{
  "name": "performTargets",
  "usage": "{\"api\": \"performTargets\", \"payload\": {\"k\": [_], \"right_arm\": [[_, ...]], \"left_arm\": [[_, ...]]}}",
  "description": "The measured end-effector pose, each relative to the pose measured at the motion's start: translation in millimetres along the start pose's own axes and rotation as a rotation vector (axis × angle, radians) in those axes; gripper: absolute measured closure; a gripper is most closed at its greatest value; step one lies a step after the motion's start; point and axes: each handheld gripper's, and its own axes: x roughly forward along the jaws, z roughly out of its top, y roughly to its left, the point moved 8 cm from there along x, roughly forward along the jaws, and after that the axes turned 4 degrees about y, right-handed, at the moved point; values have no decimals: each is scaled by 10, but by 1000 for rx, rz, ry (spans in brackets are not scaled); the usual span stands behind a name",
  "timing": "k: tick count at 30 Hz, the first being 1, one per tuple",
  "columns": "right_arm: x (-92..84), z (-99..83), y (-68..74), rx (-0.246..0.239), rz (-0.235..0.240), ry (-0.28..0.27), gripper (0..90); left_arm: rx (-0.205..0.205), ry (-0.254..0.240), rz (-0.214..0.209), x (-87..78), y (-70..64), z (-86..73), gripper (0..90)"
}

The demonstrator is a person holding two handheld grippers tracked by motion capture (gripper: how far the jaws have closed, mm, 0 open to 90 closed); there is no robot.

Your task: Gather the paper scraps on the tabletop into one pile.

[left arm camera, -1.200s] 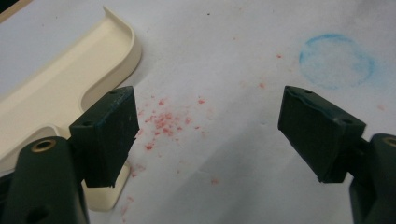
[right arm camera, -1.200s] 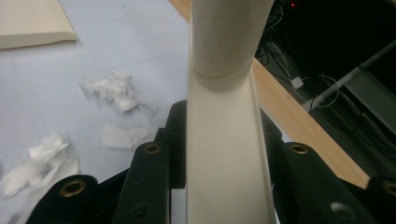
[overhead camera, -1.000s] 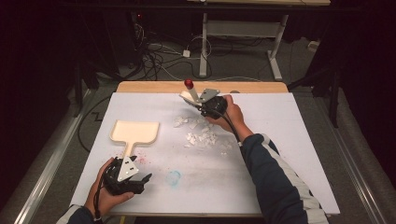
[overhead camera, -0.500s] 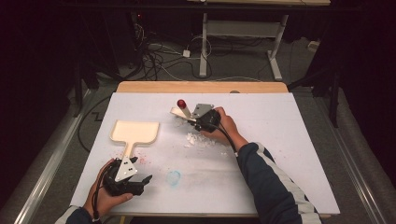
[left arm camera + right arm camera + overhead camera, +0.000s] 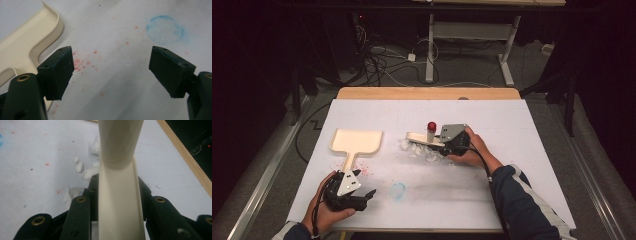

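Observation:
A cream dustpan (image 5: 357, 141) lies flat at the table's left, its handle pointing toward the near edge; its rim (image 5: 25, 42) is at the upper left of the left gripper view. My left gripper (image 5: 364, 197) rests just below that handle, open with nothing between its fingers (image 5: 112, 67). My right gripper (image 5: 447, 145) is shut on a long cream tool (image 5: 419, 137) that reaches left over a clump of white scraps (image 5: 419, 151). The tool's handle (image 5: 120, 170) runs up between the jaws, with scraps (image 5: 78, 166) to its left. A small red-topped piece (image 5: 431, 126) stands above the tool.
A white sheet (image 5: 512, 130) covers the table, with a wooden edge (image 5: 427, 93) along the far side. A faint blue ring (image 5: 398, 190) and red specks (image 5: 367, 167) mark the sheet near my left gripper. Cables and desk legs lie on the floor beyond.
My right gripper has carried the cream tool from the far side toward the near side, over the white scraps, which now lie bunched under it. The left gripper has stayed put.

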Motion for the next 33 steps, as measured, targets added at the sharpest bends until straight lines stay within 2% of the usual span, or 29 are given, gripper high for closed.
{"api": "performTargets", "payload": {"k": [1, 5, 8, 11, 14, 16, 19, 21, 24, 27, 29, 33], "right_arm": [[-30, -6, -1, 2, 2, -6, 677], [-127, -11, -95, 27, -47, -29, 677], [-188, -8, -186, 82, -67, -41, 677], [-240, 6, -270, 113, -110, -30, 677], [-311, 69, -291, 166, -119, -59, 677], [-354, 120, -315, 200, -165, -71, 677], [-422, 218, -310, 291, -184, -108, 677], [-452, 282, -282, 317, -200, -116, 677], [-428, 336, -217, 385, -160, -118, 677], [-345, 301, -168, 453, -147, -98, 677], [-311, 281, -150, 493, -141, -114, 677], [-310, 321, -108, 520, -169, -137, 677]], "left_arm": [[0, 0, 0, 1, 0, -3, 197], [9, 3, -3, 3, 4, -13, 198], [26, -3, -1, 2, 16, -15, 198], [44, 3, 0, 1, 8, -34, 197], [58, 14, -16, 11, -30, -66, 197], [56, 12, -19, 11, -39, -66, 197], [40, 12, -27, -10, -54, -84, 197], [46, 3, -14, -23, -40, -78, 197], [57, -1, -4, -23, -47, -59, 198], [70, 5, -4, -9, -77, -50, 197], [78, 9, -2, -3, -87, -44, 198], [73, 6, 5, 6, -71, -27, 197]]}}
